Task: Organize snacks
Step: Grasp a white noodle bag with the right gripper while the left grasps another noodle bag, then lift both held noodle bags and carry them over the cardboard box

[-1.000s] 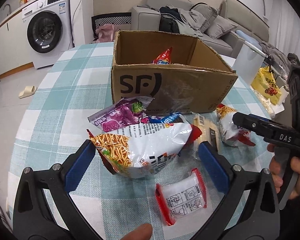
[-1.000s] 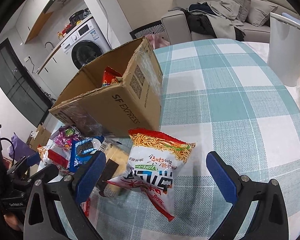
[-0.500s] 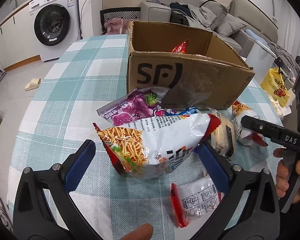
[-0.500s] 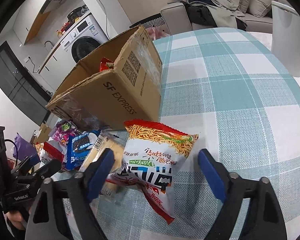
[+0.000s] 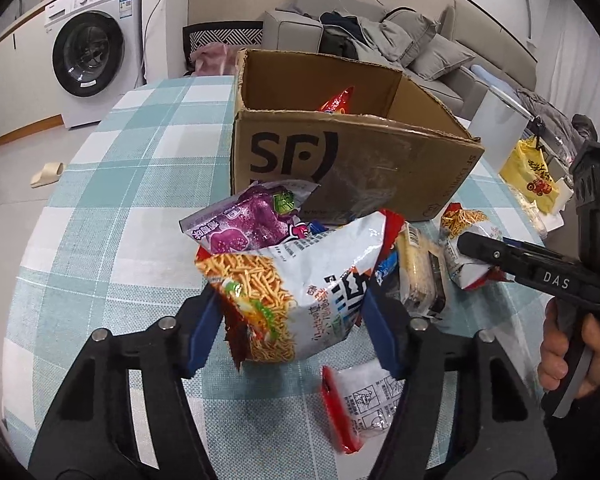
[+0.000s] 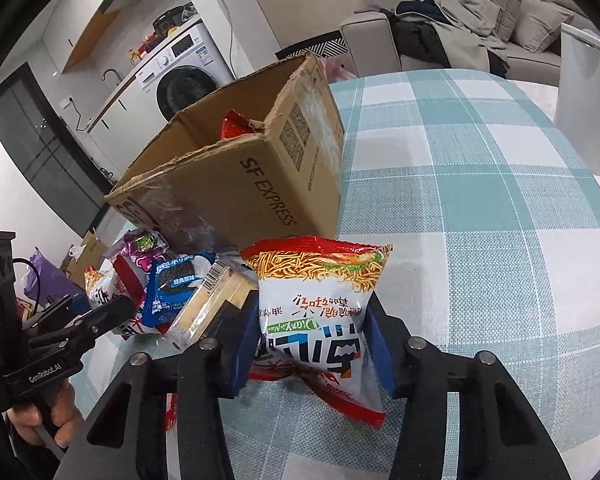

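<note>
An open SF Express cardboard box (image 5: 340, 160) stands on the checked table, with a red snack bag (image 5: 336, 102) inside; it also shows in the right wrist view (image 6: 260, 184). My left gripper (image 5: 294, 326) is shut on a white noodle snack bag (image 5: 300, 280) in front of the box. My right gripper (image 6: 310, 344) is shut on a second noodle snack bag (image 6: 316, 304) beside the box's right corner. Between them lie a purple bag (image 5: 252, 220), a blue cookie pack (image 6: 176, 284) and a wafer pack (image 5: 420, 276).
A small red-and-white packet (image 5: 360, 400) lies near the table's front edge. A white container (image 6: 588, 100) stands at the far right of the table. A yellow bag (image 5: 534, 180) sits at the right. A sofa and a washing machine (image 5: 92, 52) stand beyond the table.
Both grippers have closed from wide open onto their noodle bags. The left gripper moved forward around its bag; the right one closed in on its bag beside the box.
</note>
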Demonstrator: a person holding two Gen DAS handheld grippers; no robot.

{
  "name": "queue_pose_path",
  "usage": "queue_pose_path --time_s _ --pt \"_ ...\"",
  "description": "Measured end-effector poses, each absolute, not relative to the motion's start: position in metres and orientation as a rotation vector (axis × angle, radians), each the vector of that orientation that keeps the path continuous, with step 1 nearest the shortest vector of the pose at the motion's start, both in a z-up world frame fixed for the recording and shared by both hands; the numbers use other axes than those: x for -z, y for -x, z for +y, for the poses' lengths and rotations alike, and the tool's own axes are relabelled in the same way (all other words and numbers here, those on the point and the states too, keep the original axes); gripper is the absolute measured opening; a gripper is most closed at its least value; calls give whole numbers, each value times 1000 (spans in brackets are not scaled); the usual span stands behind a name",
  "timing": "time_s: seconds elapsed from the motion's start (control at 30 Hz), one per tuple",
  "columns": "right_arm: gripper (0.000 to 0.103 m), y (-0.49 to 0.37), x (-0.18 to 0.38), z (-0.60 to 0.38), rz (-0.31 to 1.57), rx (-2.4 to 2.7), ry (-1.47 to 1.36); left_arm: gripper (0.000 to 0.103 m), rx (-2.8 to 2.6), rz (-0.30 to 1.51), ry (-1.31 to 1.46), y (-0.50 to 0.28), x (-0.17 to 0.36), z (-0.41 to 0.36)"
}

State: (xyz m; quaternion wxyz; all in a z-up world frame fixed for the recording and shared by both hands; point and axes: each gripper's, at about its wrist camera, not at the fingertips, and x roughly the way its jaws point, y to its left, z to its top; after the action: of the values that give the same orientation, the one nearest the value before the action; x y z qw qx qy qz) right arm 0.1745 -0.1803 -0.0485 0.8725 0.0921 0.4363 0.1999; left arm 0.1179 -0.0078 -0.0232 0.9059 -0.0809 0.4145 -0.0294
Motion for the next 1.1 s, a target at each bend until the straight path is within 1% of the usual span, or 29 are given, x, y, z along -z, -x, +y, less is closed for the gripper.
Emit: queue_pose_path --time_s 0.1,0.23,0.57,1.1 --pt "48 -173 45 -182 897 -421 -196 58 73 848 175 -115 21 -6" --pt "48 -171 41 -182 884 -429 -199 57 84 825 172 -107 16 -5" --pt "48 -158 18 -178 820 -456 -181 57 99 761 187 -90 -6 -2" --pt "48 -146 -23 -170 717 -499 -208 57 110 682 187 -97 -47 5"
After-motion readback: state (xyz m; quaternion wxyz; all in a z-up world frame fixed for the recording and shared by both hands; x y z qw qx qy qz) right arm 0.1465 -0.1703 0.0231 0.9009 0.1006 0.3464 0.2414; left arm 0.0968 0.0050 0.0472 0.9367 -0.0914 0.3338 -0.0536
